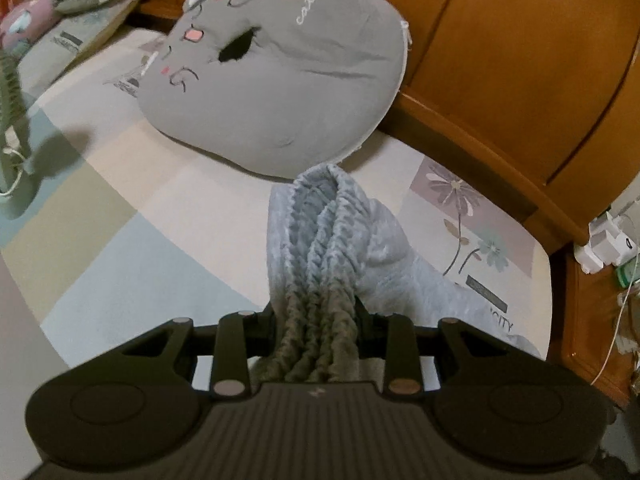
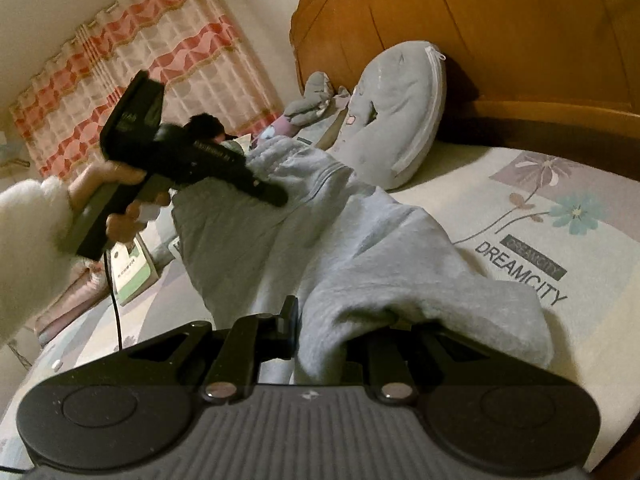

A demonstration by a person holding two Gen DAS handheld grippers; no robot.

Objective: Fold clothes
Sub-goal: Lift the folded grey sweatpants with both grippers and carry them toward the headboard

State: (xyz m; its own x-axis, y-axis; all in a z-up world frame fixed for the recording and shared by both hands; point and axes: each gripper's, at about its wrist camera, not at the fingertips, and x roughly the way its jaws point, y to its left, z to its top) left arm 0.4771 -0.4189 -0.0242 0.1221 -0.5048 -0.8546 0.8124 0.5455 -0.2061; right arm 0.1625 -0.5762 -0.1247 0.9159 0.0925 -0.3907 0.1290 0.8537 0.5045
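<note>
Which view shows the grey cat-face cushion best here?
The left wrist view: the cat-face cushion leans against the wooden headboard with its drawn face, central hole and lettering fully visible. The right wrist view catches it only side-on, showing its zipped edge and little of the face, partly behind the grey garment.

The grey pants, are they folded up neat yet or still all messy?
Still messy. The grey pants hang bunched and wrinkled between the left hand-held gripper at the waistband and the right hand-held gripper, above the bedsheet.
</note>
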